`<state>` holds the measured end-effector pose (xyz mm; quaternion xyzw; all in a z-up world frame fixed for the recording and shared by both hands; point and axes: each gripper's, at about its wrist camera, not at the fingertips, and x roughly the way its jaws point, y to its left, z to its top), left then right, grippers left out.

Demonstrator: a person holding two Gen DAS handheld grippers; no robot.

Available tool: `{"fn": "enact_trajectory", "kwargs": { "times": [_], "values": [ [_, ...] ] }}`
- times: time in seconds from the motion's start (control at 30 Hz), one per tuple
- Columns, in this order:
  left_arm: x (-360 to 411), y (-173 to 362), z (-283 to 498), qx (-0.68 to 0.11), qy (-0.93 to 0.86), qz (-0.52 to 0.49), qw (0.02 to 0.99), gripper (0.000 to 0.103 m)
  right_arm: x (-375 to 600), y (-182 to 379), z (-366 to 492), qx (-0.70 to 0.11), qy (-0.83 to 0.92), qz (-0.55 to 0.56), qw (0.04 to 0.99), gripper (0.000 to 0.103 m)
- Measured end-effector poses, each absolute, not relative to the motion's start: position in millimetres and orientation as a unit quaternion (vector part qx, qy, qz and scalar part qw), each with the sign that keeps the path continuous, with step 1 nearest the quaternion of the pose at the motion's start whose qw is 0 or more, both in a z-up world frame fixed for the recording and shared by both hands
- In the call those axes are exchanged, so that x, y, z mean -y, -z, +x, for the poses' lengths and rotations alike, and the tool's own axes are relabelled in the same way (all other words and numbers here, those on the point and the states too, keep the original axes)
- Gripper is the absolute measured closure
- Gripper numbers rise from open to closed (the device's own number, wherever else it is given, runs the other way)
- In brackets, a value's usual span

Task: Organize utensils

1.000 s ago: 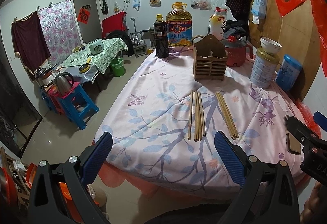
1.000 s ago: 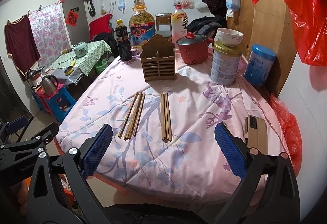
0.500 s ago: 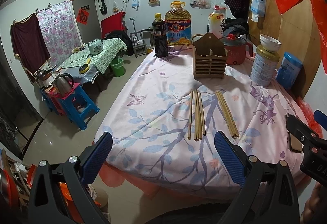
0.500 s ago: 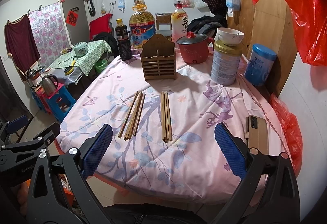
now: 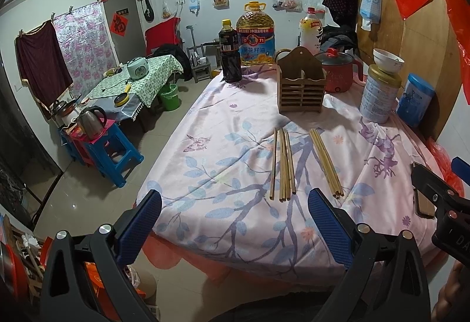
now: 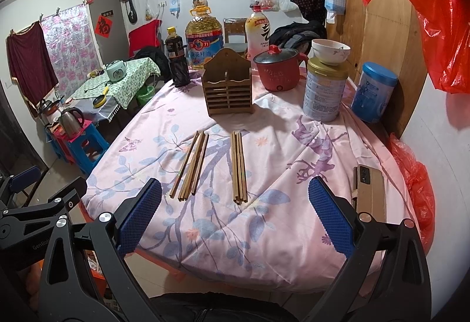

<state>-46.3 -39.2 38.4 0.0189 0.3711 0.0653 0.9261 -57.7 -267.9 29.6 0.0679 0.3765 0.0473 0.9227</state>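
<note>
Your left tool [image 5: 235, 219] and right tool [image 6: 235, 216] both hang over the near edge of the worktop, blue-padded jaws spread wide with nothing between them. Just beyond, on the pink floral cloth [image 6: 270, 219], lie two bundles of plain pale wooden chopsticks, set apart: a looser left bundle [image 5: 282, 164] and a tighter right bundle [image 6: 238, 166], both pointing away from you. Farther back stands the brown slatted wooden utensil holder [image 6: 229, 87], upright. Behind it, the large yellow oil jug [image 6: 204, 41] carries a blue label with Chinese characters; the writing on the other containers is too small to read.
</note>
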Motion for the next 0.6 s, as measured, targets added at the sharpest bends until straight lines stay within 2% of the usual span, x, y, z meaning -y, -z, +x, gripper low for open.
{"fn": "enact_trajectory", "kwargs": {
  "times": [0.6],
  "values": [
    [40.0,-35.5,-47.5,-0.372,-0.061,0.020,0.926,0.006,267.4,-27.8,-58.2,-0.379,-0.045,0.068,0.922,0.006]
  ]
}}
